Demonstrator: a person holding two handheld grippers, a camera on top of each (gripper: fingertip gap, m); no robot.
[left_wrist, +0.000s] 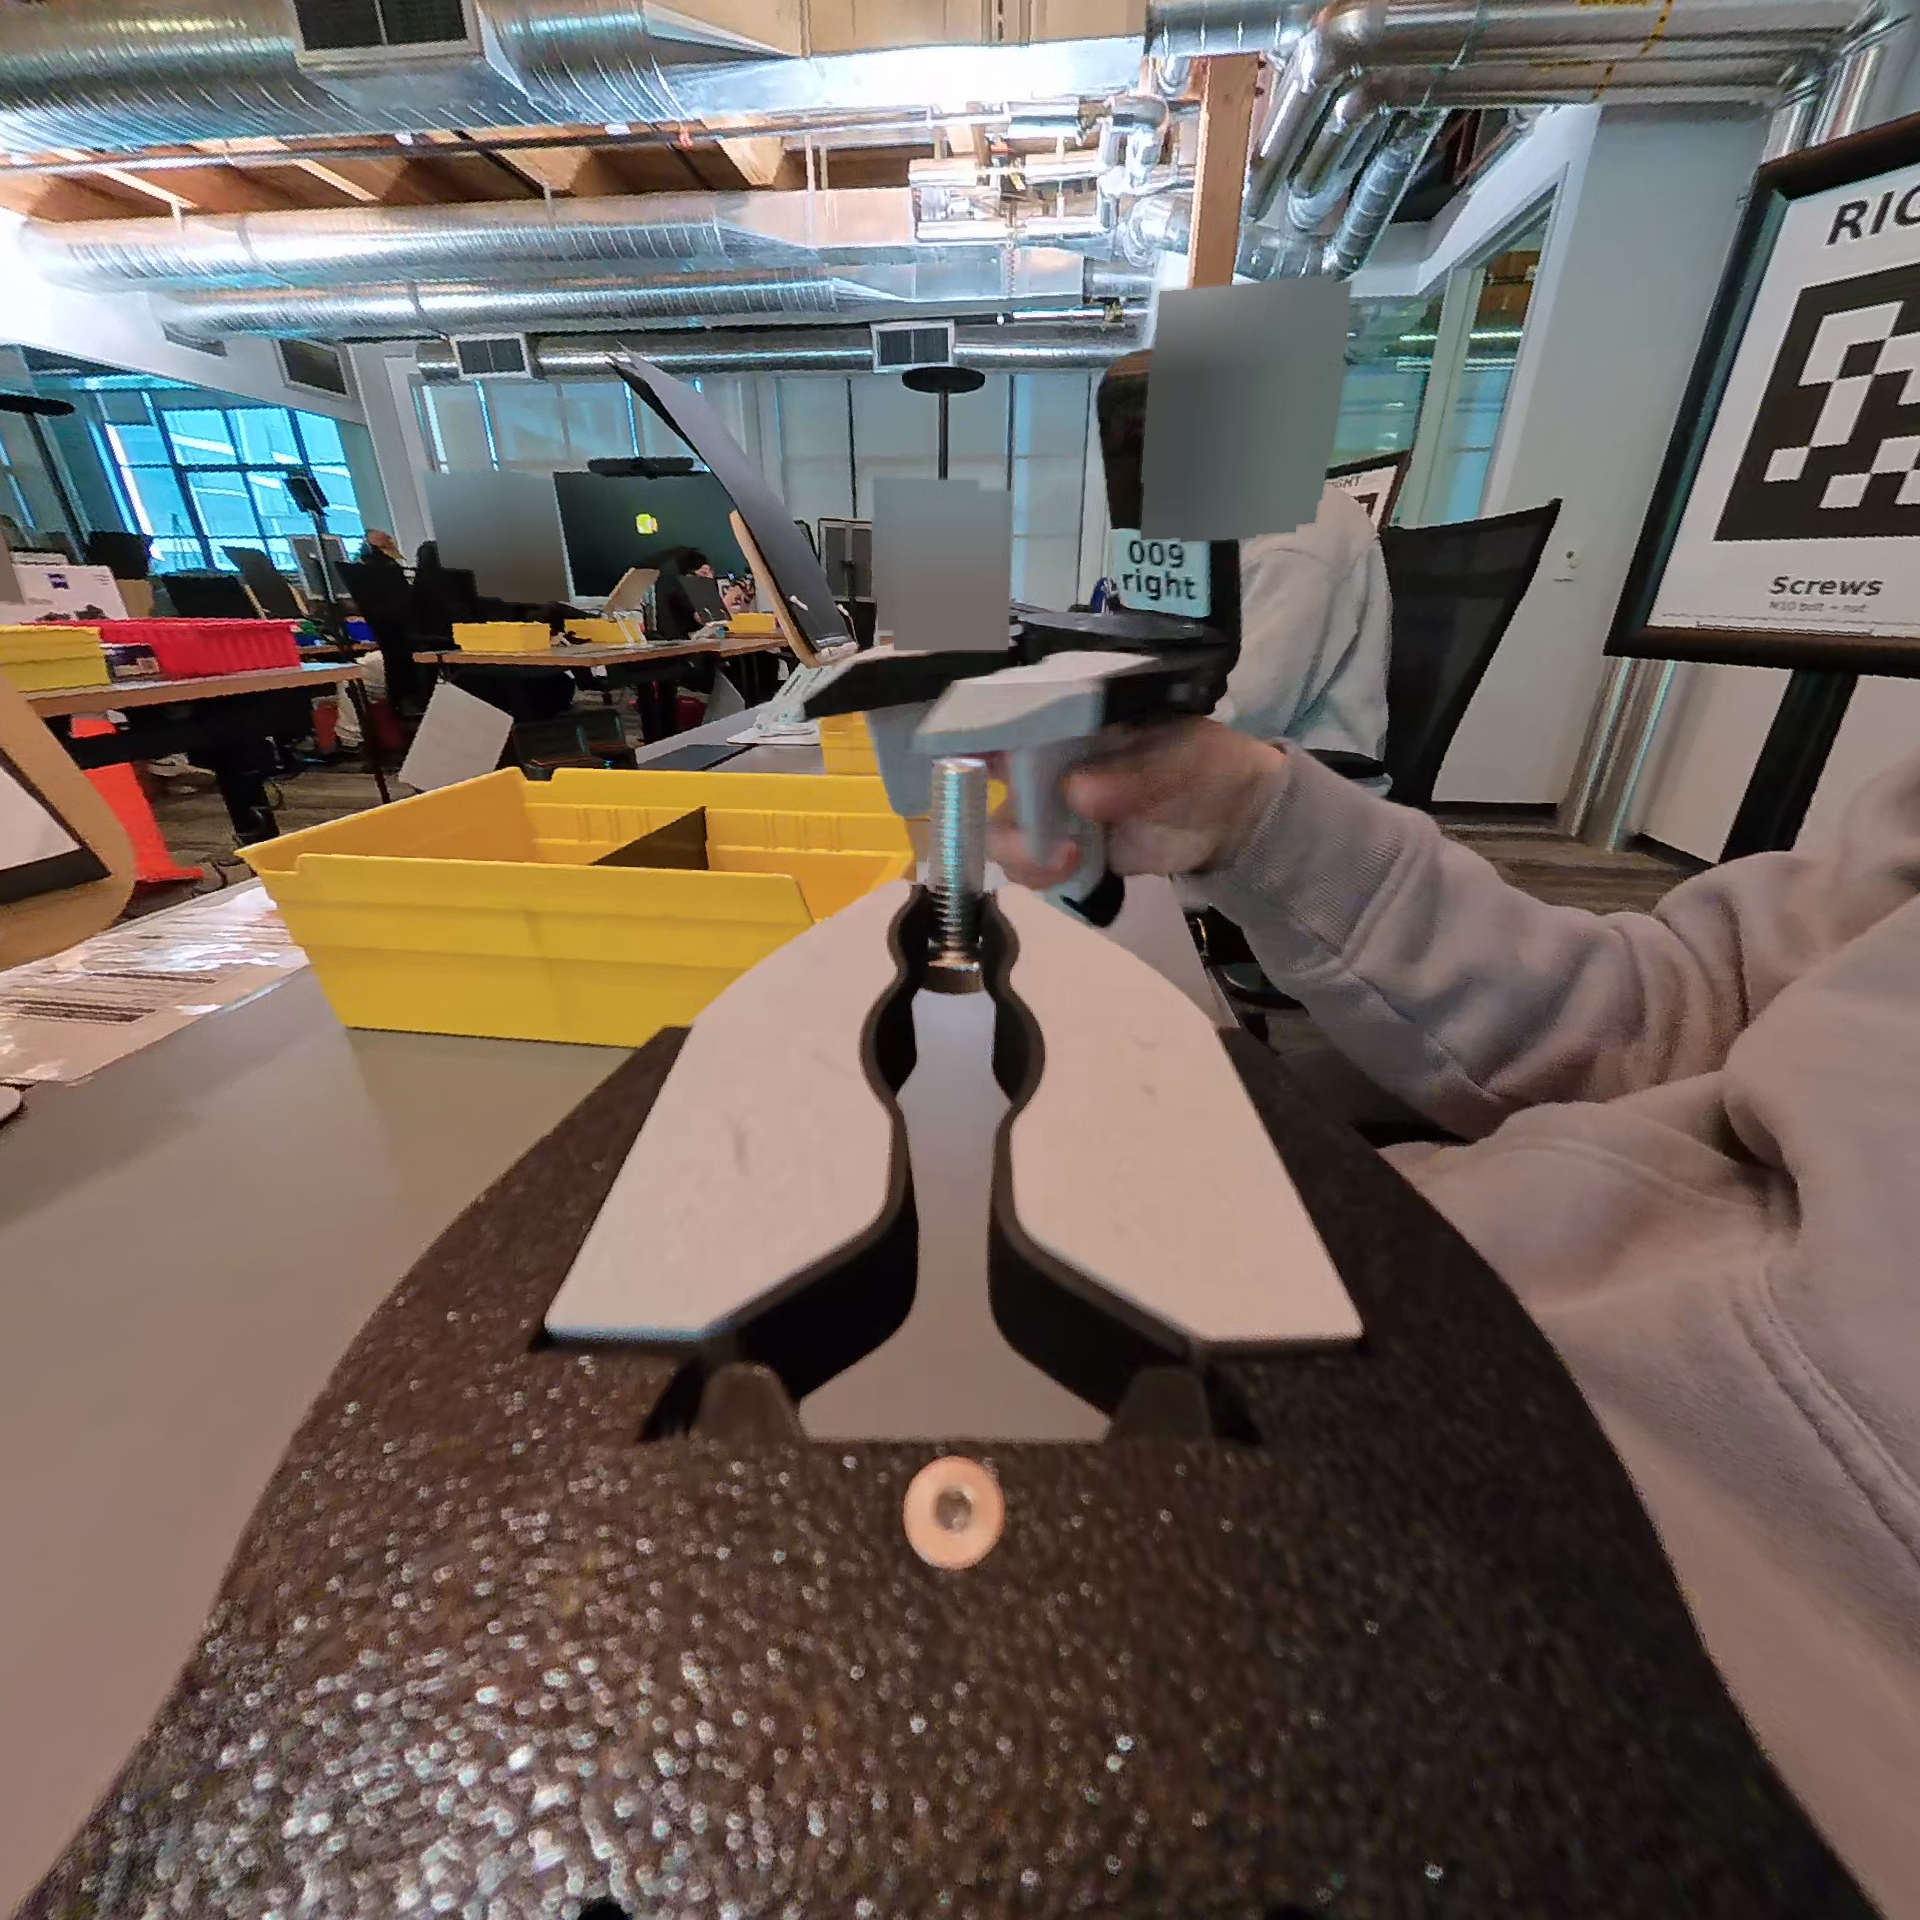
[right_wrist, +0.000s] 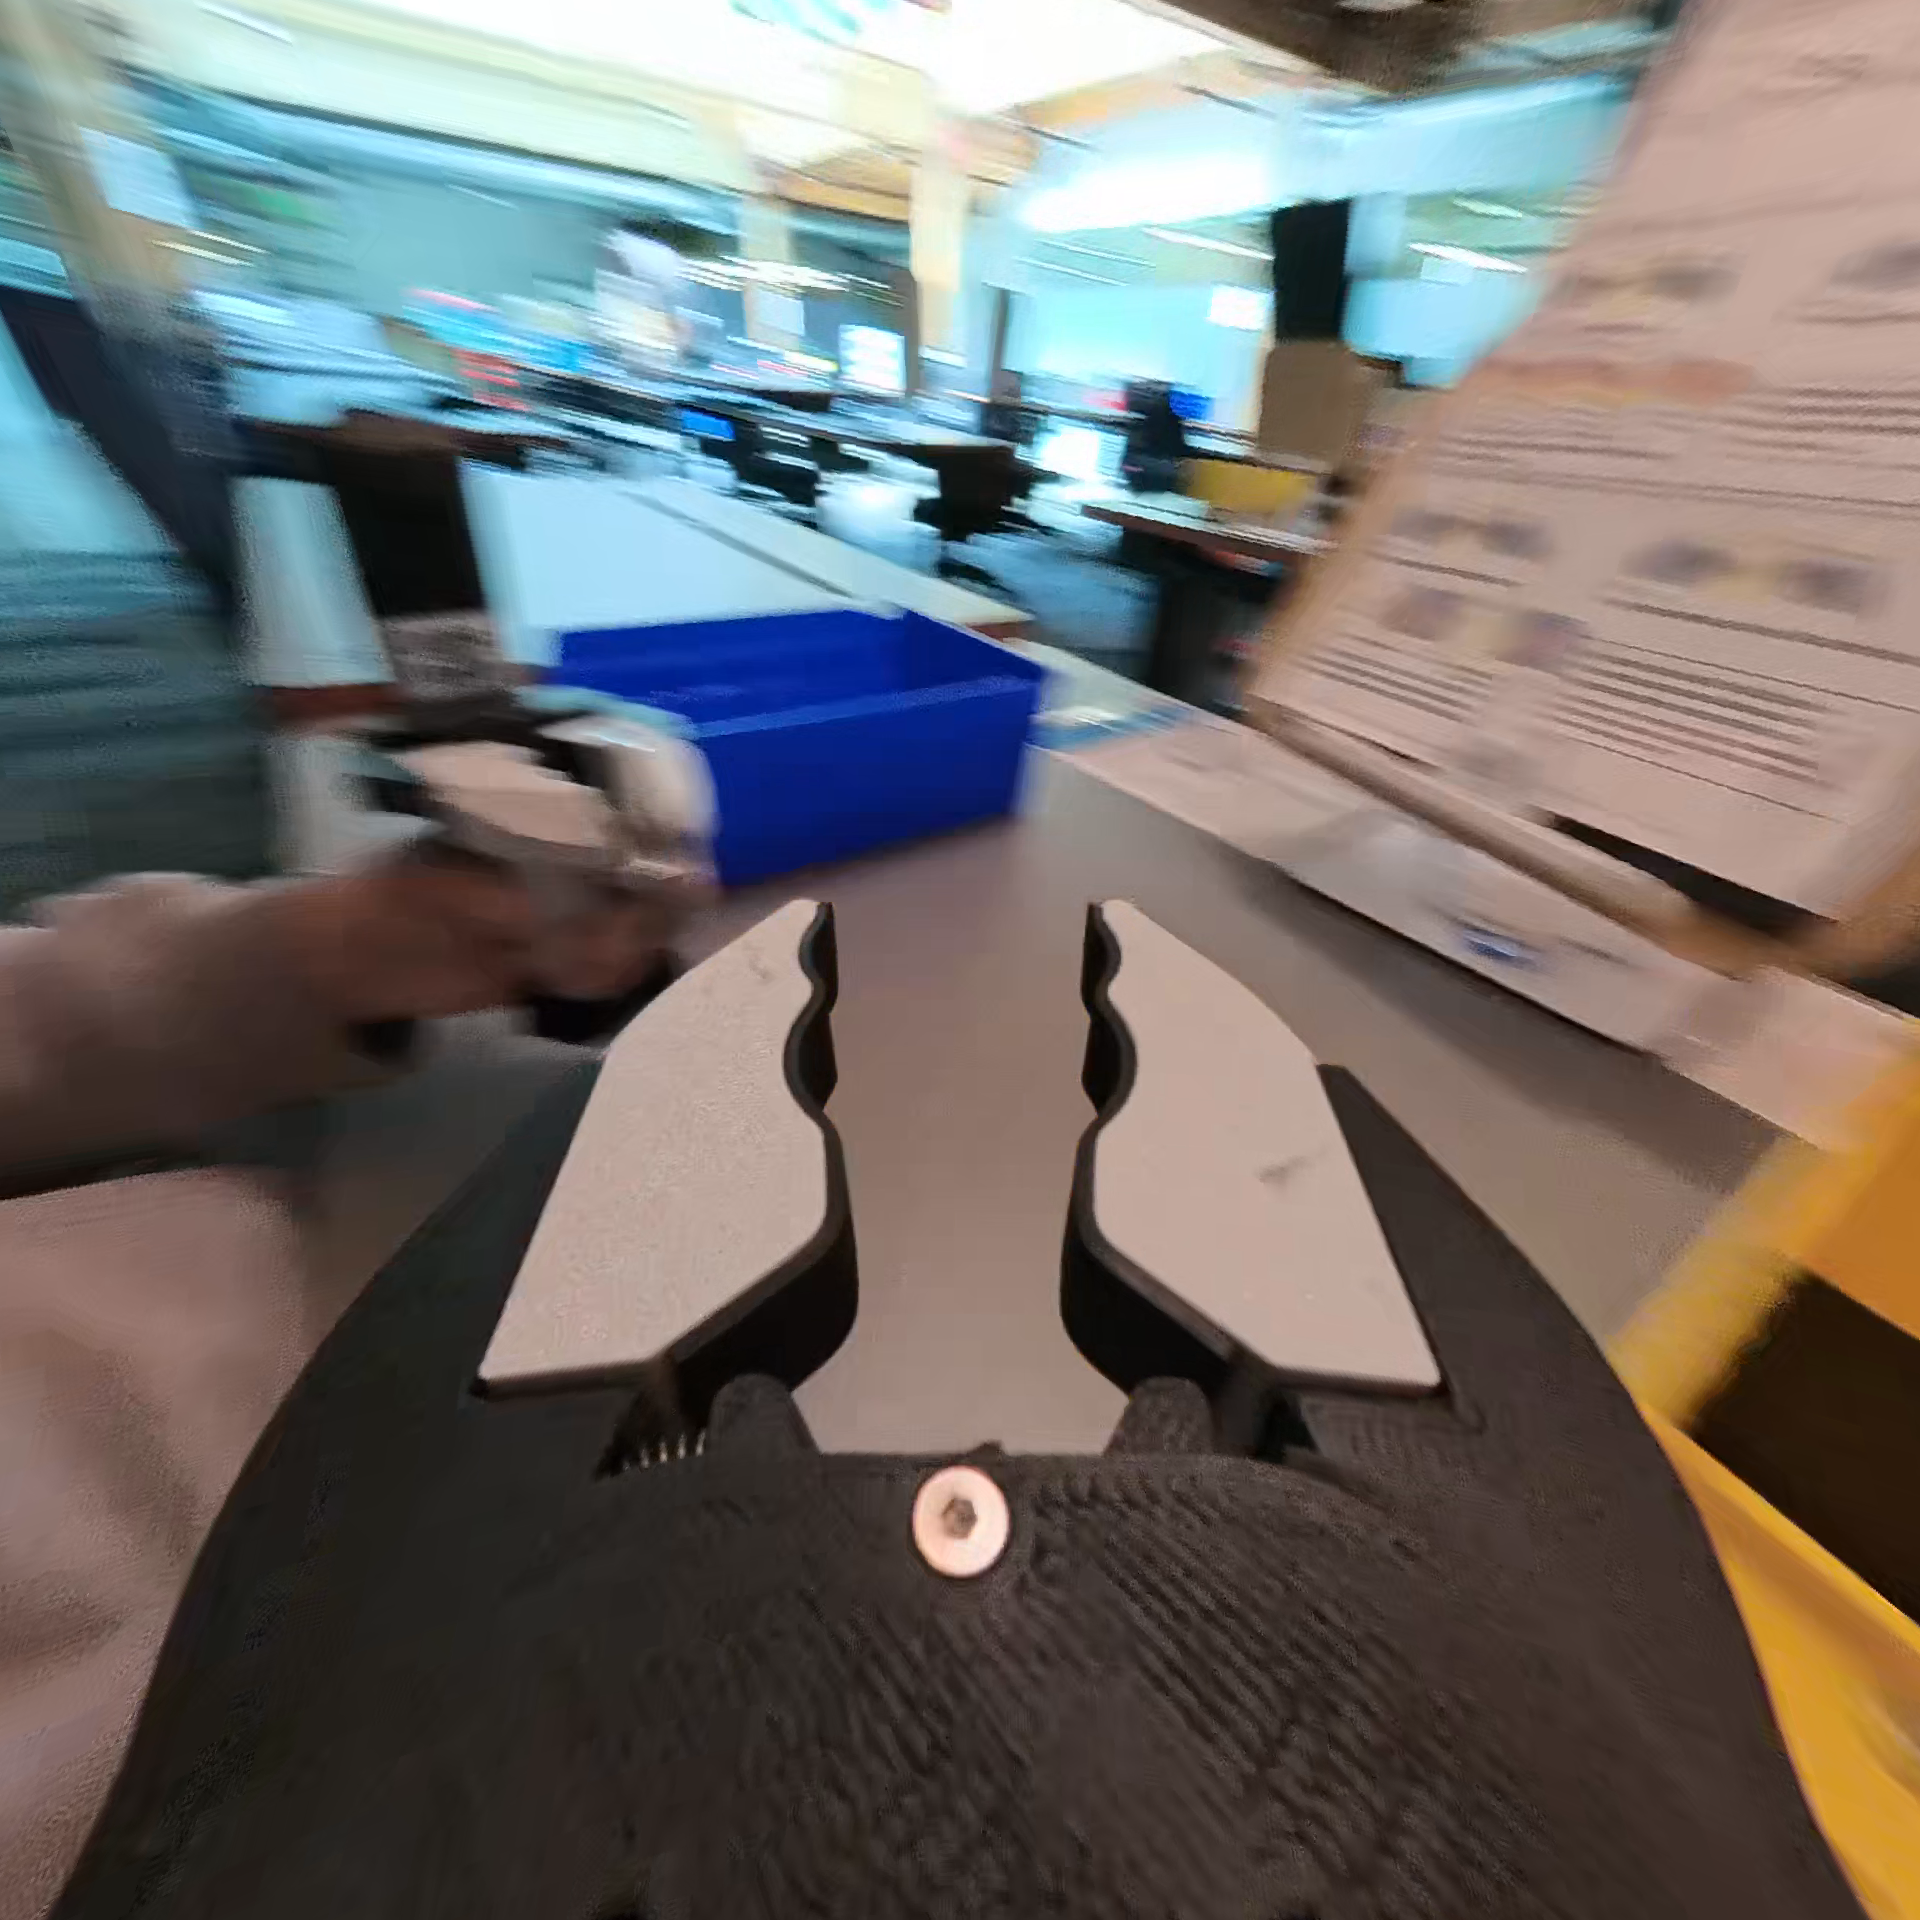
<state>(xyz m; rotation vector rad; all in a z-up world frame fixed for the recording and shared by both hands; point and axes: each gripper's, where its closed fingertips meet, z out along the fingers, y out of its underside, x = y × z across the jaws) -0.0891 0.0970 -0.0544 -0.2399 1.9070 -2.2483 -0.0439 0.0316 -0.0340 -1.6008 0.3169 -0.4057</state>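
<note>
Left wrist view: yellow bin (left_wrist: 540, 935) w/ a dark divider sits centre-left on the grey table (left_wrist: 208, 1195), just behind and left of the fingertips. Printed sheets (left_wrist: 125, 987) lie at the left edge. A framed sign w/ a black-and-white marker (left_wrist: 1787, 416) stands at upper right. Background has more desks, yellow and red bins, ducting overhead.

Left gripper (left_wrist: 956, 935), centre frame, is nearly closed, its fingers (left_wrist: 800, 1091) pinching a silver threaded bolt (left_wrist: 958, 831) near its lower end. Bolt stands upright, shaft poking well above the tips. Right behind the bolt top, the right gripper (left_wrist: 914, 727) comes in from the right of frame, roughly level, its tips over and beside the bolt; slightly blurred, so contact can't be told. The person's hand (left_wrist: 1174, 821) wraps its handle, grey sleeve (left_wrist: 1507, 987) running to lower right.

Right wrist view, heavy motion blur: right gripper (right_wrist: 956, 935) has jaws wide apart, bare table between them. Blue bin (right_wrist: 862, 748) sits above centre, beyond the tips. Blurred left gripper and hand (right_wrist: 468, 935) at mid-left. A printed board (right_wrist: 1662, 520) leans at upper right; yellow bin edge (right_wrist: 1818, 1455) at lower right.
</note>
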